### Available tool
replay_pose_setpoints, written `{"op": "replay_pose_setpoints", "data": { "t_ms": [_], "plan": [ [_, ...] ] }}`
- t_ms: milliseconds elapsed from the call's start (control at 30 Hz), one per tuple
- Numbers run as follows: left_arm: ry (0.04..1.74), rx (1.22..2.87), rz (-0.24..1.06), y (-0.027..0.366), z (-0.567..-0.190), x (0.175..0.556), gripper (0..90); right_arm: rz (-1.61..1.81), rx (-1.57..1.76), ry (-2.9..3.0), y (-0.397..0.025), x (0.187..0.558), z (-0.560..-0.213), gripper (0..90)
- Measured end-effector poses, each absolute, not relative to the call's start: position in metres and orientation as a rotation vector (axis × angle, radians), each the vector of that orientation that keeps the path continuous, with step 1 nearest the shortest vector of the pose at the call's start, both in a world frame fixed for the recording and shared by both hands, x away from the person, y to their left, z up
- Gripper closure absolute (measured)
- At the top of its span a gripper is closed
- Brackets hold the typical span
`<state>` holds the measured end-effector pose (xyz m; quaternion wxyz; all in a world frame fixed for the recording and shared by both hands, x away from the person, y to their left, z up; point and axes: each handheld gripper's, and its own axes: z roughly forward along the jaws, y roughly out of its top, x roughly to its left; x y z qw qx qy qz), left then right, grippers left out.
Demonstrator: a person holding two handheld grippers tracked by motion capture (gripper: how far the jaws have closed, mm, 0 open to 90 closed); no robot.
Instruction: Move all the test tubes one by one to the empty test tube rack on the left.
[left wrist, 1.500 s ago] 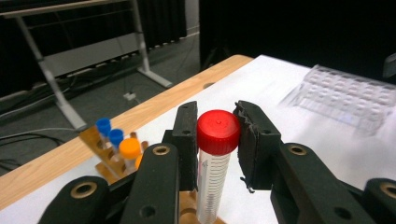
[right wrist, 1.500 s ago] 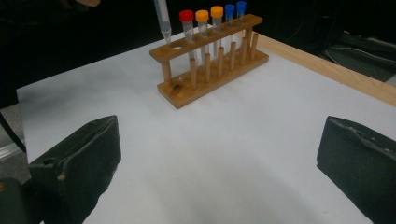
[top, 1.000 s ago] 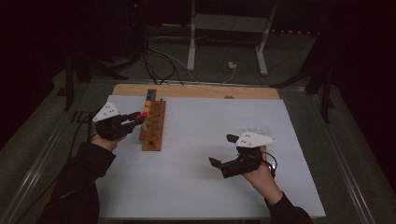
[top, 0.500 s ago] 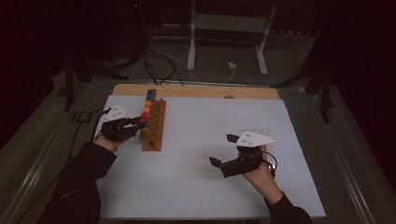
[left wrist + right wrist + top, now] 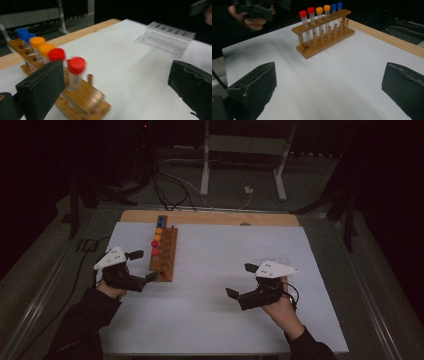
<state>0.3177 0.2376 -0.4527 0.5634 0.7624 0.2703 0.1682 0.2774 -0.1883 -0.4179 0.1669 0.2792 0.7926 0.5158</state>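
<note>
Right gripper view: six capped tubes (image 5: 320, 15) in one wooden rack (image 5: 325, 37), both grippers' fingers spread, empty.

A wooden desk (image 5: 210, 217) carries a large white sheet (image 5: 220, 285) over most of its top. On the sheet stand a wooden tube rack (image 5: 165, 252), just ahead of the left hand-held gripper (image 5: 142, 268), and a clear rack (image 5: 276, 259) just beyond the right hand-held gripper (image 5: 241, 280)
</note>
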Motion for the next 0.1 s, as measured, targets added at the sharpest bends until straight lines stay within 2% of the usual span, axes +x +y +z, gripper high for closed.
{"op": "replay_pose_setpoints", "data": {
  "t_ms": [100],
  "plan": [
    [0.631, 1.789, 0.374, 0.2401, -0.4633, 0.3045, 0.7, 1.468, 0.805, 2.257, -0.1893, 0.2780, -0.4192, 0.0]
  ]
}}
